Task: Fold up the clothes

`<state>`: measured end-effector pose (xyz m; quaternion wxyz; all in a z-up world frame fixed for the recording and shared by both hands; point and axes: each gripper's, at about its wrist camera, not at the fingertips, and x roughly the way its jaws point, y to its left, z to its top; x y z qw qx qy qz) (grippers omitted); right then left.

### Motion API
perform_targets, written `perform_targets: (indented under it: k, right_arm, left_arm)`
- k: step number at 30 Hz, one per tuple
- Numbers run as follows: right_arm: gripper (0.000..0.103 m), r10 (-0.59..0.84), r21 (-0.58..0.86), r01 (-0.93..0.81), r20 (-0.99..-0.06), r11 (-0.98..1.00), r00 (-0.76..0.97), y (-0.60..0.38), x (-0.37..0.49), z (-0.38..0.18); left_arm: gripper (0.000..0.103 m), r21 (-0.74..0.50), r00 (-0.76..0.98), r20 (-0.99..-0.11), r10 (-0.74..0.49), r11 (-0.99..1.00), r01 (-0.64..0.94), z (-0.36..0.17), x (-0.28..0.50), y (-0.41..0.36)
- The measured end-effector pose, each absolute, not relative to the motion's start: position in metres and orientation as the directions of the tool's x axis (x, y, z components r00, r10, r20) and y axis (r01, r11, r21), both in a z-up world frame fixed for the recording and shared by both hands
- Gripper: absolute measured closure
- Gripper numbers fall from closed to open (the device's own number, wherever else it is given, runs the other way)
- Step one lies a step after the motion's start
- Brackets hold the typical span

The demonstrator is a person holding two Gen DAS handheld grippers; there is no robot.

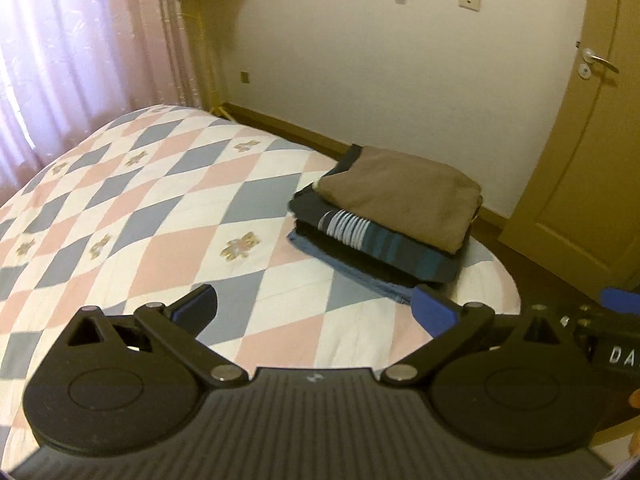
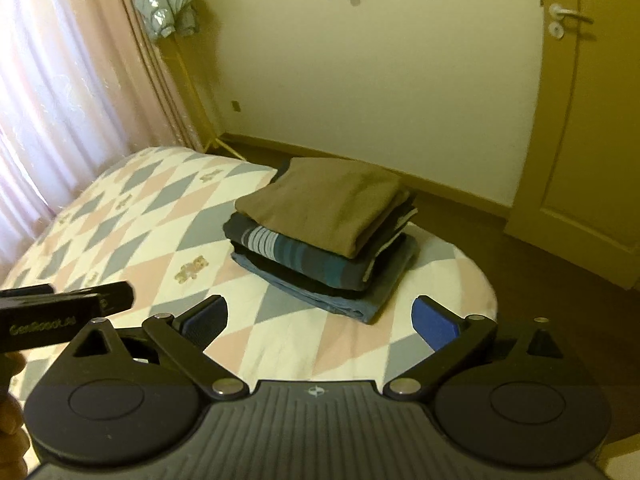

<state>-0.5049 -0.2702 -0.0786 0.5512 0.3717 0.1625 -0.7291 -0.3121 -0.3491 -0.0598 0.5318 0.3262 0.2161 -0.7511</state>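
Observation:
A neat stack of folded clothes (image 1: 384,216) lies near the far right corner of the bed (image 1: 152,200); it also shows in the right wrist view (image 2: 324,232). A brown garment (image 2: 320,200) is on top, with a dark striped one (image 2: 296,256) and blue jeans (image 2: 348,300) beneath. My left gripper (image 1: 316,310) is open and empty, held above the quilt in front of the stack. My right gripper (image 2: 320,320) is open and empty, just short of the stack's near edge.
The bed has a pink, grey and white diamond quilt (image 2: 132,220). Pink curtains (image 1: 60,60) hang at left. A door (image 2: 592,140) stands at right, with dark floor (image 2: 540,272) beyond the bed. A jacket on a rack (image 2: 164,0) hangs by the curtain.

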Motion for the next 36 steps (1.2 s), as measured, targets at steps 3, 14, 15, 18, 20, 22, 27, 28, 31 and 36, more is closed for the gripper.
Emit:
perform_targets:
  k: [3, 14, 15, 18, 20, 22, 27, 28, 31, 36]
  right_arm:
    - [0.000, -0.672, 0.113, 0.929, -0.721, -0.352, -0.167, -0.263, -0.490, -0.069]
    - [0.000, -0.697, 0.203, 0.891, -0.700, -0.405, -0.157, -0.244, -0.482, -0.056]
    - [0.000, -0.694, 0.213, 0.888, -0.705, -0.407, -0.149, -0.244, -0.483, -0.057]
    - [0.000, -0.676, 0.233, 0.879, -0.726, -0.416, -0.128, -0.246, -0.487, -0.062]
    - [0.000, -0.651, 0.224, 0.880, -0.750, -0.419, -0.119, -0.251, -0.489, -0.067]
    - [0.000, -0.633, 0.205, 0.882, -0.764, -0.424, -0.127, -0.256, -0.491, -0.072]
    - [0.000, -0.600, 0.180, 0.888, -0.790, -0.423, -0.126, -0.269, -0.497, -0.086]
    - [0.000, -0.595, 0.179, 0.888, -0.794, -0.423, -0.123, -0.273, -0.499, -0.088]
    - [0.000, -0.585, 0.169, 0.894, -0.802, -0.414, -0.119, -0.283, -0.503, -0.091]
    - [0.000, -0.569, 0.148, 0.903, -0.814, -0.404, -0.121, -0.303, -0.513, -0.097]
  left_arm:
    - [0.001, 0.061, -0.176, -0.692, -0.700, -0.300, 0.952, -0.052, -0.301, -0.333]
    - [0.001, 0.081, -0.162, -0.728, -0.667, -0.318, 0.945, -0.039, -0.288, -0.303]
    - [0.001, 0.082, -0.163, -0.735, -0.659, -0.325, 0.942, -0.041, -0.290, -0.303]
    - [0.001, 0.085, -0.158, -0.753, -0.638, -0.333, 0.939, -0.050, -0.296, -0.306]
    - [0.001, 0.077, -0.156, -0.771, -0.617, -0.334, 0.940, -0.057, -0.300, -0.312]
    - [0.001, 0.071, -0.154, -0.782, -0.603, -0.333, 0.940, -0.063, -0.304, -0.318]
    - [0.001, 0.092, -0.127, -0.798, -0.588, -0.328, 0.940, -0.073, -0.315, -0.337]
    - [0.001, 0.097, -0.121, -0.799, -0.589, -0.325, 0.941, -0.075, -0.318, -0.342]
    - [0.001, 0.094, -0.118, -0.804, -0.583, -0.321, 0.942, -0.077, -0.325, -0.357]
    - [0.001, 0.081, -0.131, -0.818, -0.560, -0.337, 0.938, -0.084, -0.341, -0.381]
